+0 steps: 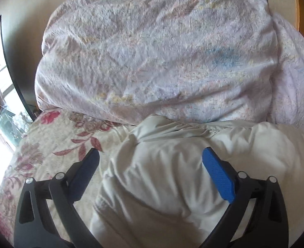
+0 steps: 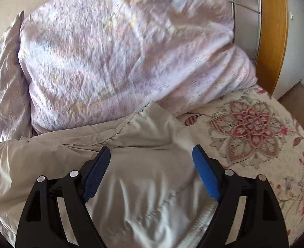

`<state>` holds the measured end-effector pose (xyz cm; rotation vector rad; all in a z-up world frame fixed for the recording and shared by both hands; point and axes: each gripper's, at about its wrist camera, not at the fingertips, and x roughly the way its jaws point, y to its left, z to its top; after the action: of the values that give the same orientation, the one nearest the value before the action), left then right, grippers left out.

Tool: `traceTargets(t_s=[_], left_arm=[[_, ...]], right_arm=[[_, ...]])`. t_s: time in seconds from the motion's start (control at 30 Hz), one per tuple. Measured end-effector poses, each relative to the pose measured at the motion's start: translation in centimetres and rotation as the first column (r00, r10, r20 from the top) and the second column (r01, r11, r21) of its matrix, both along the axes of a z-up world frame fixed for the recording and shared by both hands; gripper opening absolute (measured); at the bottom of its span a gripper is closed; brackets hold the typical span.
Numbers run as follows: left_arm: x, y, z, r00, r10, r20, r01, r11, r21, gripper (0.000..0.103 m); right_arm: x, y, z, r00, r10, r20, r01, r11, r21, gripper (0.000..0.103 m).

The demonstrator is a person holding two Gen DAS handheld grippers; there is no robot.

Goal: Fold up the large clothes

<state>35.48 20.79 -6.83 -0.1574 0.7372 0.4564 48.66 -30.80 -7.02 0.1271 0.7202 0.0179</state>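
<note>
two grippers, left (image 1: 151,155) and right (image 2: 151,153), jaws spread wide, nothing pinched. one pale garment (image 1: 172,165) lying bunched on floral bedspread (image 2: 255,128), just before a heaped duvet (image 1: 152,62). folding judged barely begun: no neat fold visible, smoothing and folding remain.

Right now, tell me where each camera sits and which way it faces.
Left wrist: on the left gripper, angled down over the jacket's left side; both open fingers show.
Right wrist: on the right gripper, angled down over the jacket's right side; both open fingers show.
Shared: jacket, duvet, floral bedspread.
</note>
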Motion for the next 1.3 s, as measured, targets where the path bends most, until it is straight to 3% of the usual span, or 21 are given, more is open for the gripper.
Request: traceTargets(t_s=[0.17,0.33,0.57,0.97,1.03,1.13,1.23,1.3], left_arm=[[-1.0,3.0,-1.9,0.995,0.095,-0.042,-0.096,0.995,-0.009,0.1],[-2.0,3.3,-2.7,0.991,0.125,-0.044,-0.127,0.991,-0.039,0.101],[-1.4,5.8,-4.7,0.992,0.111,-0.067,-0.122,0.972,-0.202,0.101],[-1.2,6.2,-5.2,0.99,0.129,-0.062,-0.139,0.968,-0.209,0.101],[-2.2,6.2,-4.5,0.989,0.133,-0.058,-0.142,0.966,-0.217,0.1],[-5.4,6.5,-2.9,0.996,0.094,0.0,-0.089,0.94,-0.328,0.099],[-9.2,7.1,-1.7,0.997,0.077,0.03,-0.059,0.916,-0.397,0.099],[-11.8,7.3,-0.8,0.996,0.073,0.054,-0.045,0.913,-0.405,0.099]], right_arm=[[0.8,-0.6,-1.9,0.996,-0.07,-0.052,0.067,0.996,-0.059,0.082],[1.2,-0.7,-3.0,0.994,-0.093,-0.065,0.087,0.992,-0.09,0.082],[1.6,-0.8,-3.7,0.992,-0.094,-0.08,0.085,0.991,-0.1,0.084],[1.6,0.1,-3.7,0.988,-0.138,-0.072,0.124,0.978,-0.166,0.089],[1.3,-0.8,-3.4,0.989,-0.125,-0.082,0.116,0.987,-0.113,0.089],[-1.2,-3.2,-2.0,0.99,-0.107,-0.088,0.112,0.993,0.048,0.089],[-4.9,-6.1,-0.5,0.991,-0.091,-0.099,0.11,0.973,0.205,0.089],[-6.8,-7.4,0.0,0.989,-0.092,-0.114,0.119,0.959,0.257,0.087]])
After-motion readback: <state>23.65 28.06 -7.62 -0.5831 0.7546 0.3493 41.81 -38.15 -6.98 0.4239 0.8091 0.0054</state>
